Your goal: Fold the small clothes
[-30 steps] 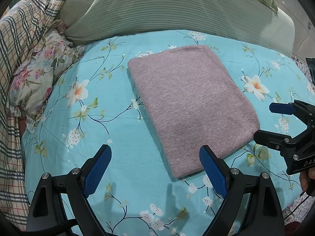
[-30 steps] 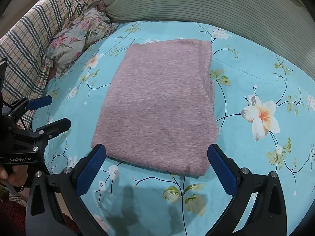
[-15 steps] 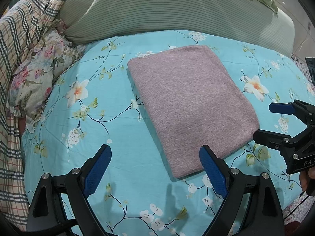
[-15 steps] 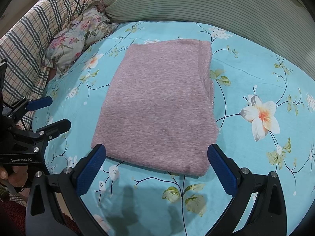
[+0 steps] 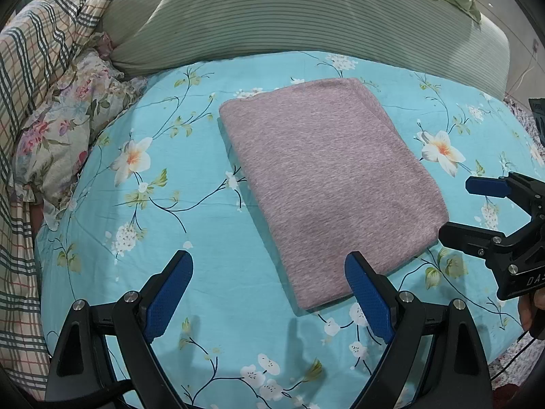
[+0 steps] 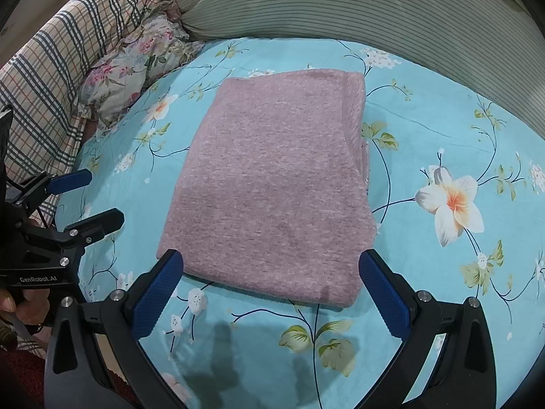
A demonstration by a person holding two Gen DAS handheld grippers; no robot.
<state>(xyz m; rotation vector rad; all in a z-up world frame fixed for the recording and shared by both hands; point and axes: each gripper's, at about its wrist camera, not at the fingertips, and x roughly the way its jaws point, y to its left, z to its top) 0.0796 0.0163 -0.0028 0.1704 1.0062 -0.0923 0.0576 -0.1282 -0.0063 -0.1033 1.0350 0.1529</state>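
**A:** Where does the garment lie?

**B:** The mauve-pink knitted garment, folded into a flat rectangle point(image 6: 272, 191), lies in the middle of the turquoise bed sheet printed with white flowers point(image 6: 442, 143). The left tool point(image 5: 269, 289) hangs over the sheet with its blue pads spread wide, its right pad just at the fold's near corner. The right tool point(image 6: 272, 286) is also spread wide, holding nothing, its pads flanking the near edge of the garment.

**A:** What could go wrong from here?

**B:** By my judgement the fold looks finished, so the risk is in disturbing it. A pad dragged across the knit could pull the top layer and open the stack. On the right side the layered edges already sit a little uneven, so a pinch there might catch only one layer. The sheet is soft, and pressing down could wrinkle it and shift the garment.

**A:** Anything else close by?

**B:** A green striped pillow point(image 5: 272, 17) lies beyond the garment, with a checked quilt point(image 6: 51, 68) and a floral ruffled cushion point(image 6: 136, 58) at the left, all well apart from it.

**A:** Any writing?

**B:** "GenRobot.AI" shows on the left tool in the right wrist view. "DAS" shows on the right tool, the rest cut off.
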